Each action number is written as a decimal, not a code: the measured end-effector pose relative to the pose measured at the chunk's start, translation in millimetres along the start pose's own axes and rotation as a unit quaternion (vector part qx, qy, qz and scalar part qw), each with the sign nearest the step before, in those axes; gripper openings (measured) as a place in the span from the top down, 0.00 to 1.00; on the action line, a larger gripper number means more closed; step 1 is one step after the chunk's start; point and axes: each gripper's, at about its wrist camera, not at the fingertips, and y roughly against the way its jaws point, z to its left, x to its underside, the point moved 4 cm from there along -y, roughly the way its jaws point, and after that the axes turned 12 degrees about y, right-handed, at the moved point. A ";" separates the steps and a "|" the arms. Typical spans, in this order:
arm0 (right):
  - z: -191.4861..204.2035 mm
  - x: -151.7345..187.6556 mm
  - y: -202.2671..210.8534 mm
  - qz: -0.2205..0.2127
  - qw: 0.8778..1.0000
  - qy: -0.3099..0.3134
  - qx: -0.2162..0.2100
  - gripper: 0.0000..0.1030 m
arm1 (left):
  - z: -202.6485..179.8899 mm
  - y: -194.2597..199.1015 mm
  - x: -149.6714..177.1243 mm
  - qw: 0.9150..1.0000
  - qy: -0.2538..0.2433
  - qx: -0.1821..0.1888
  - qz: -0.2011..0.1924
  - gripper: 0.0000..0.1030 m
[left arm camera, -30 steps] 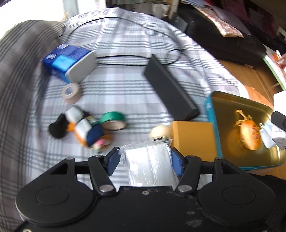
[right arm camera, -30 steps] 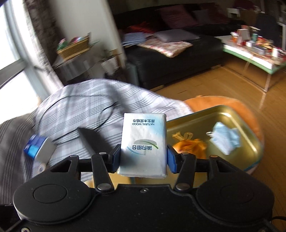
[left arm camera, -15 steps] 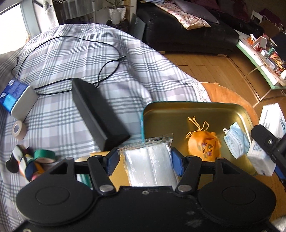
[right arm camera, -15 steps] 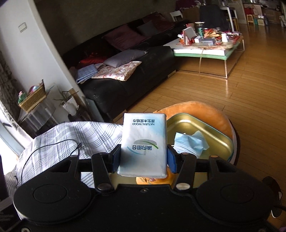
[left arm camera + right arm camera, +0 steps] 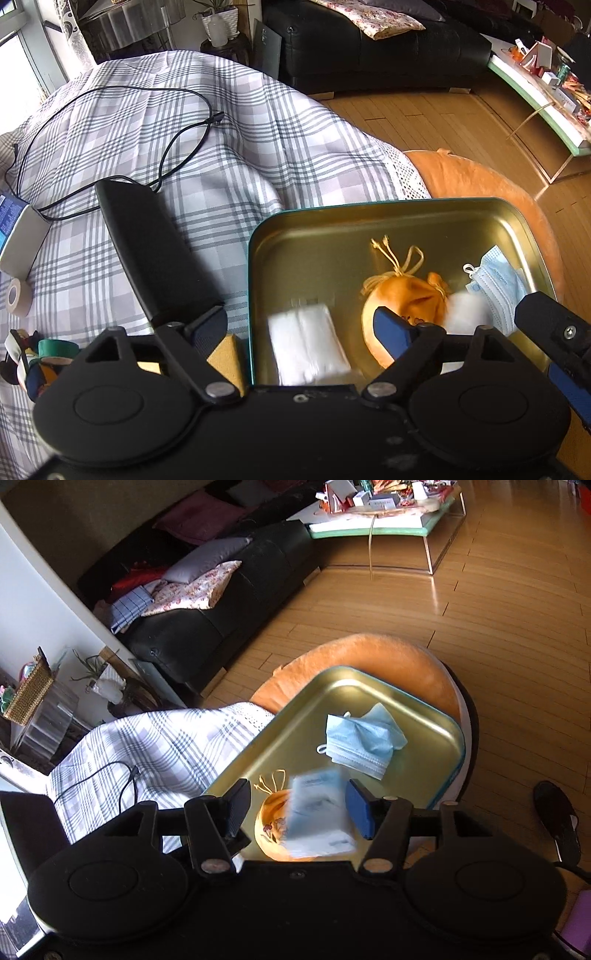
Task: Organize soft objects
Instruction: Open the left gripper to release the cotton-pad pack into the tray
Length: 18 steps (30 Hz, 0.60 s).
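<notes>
Both grippers hang over a gold metal tray [image 5: 406, 218], each with its jaws spread wide and nothing between the pads. Below the left gripper [image 5: 308, 328] a clear plastic packet [image 5: 308, 343] shows blurred against the tray floor near the front left wall; whether it has landed cannot be told. Below the right gripper [image 5: 297, 810] a white tissue pack [image 5: 319, 812], also blurred, overlaps an orange drawstring pouch [image 5: 271, 823]. Past the pouch, a blue face mask [image 5: 364, 740] lies toward the tray's right side, with bare floor left along the far wall and the back left corner. The tray's left rim sits close beside a black box [image 5: 147, 251] on the plaid cloth [image 5: 221, 122]; its far rim rests on an orange cushion [image 5: 373, 653]. A black cable [image 5: 122, 122] loops across the cloth beyond the box. Wooden flooring [image 5: 498, 602] and a dark sofa [image 5: 229, 602] fill the background.
</notes>
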 end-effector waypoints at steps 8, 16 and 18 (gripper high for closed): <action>6.4 2.3 -1.9 0.007 1.000 0.018 -0.020 0.46 | 0.6 -2.8 5.1 1.000 -0.001 0.002 0.006 0.10; 13.2 5.6 -2.7 0.018 0.999 0.036 -0.032 0.46 | 5.5 -2.1 9.8 1.000 0.001 -0.007 0.013 0.08; 14.5 6.4 -2.2 0.019 0.999 0.038 -0.032 0.46 | 6.6 -1.1 11.1 1.000 0.003 -0.006 0.014 0.07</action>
